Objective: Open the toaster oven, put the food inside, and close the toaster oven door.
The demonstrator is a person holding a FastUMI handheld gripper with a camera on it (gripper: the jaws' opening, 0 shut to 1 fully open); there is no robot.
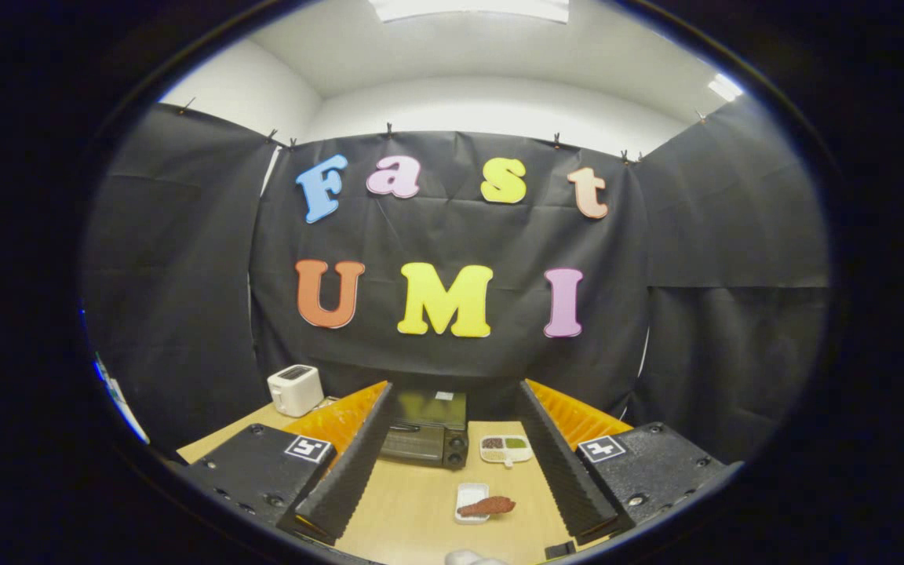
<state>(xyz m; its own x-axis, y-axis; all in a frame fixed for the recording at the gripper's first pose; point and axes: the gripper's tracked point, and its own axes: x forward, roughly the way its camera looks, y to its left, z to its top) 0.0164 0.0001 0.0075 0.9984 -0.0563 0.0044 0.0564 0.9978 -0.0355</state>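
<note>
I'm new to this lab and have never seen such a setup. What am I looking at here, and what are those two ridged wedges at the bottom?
The picture comes from a fisheye camera riding on a hand-held gripper that a person carries; no robot arm is involved. The two ridged wedges are its fingers, spread apart and holding nothing. On the wooden table, between the fingers, lies a small white tray with a reddish-brown piece of food. Beyond it stand a black toaster oven, door shut, and a divided dish beside it. A white toaster sits beyond the left finger. Black cloth forms the booth's walls.
</note>
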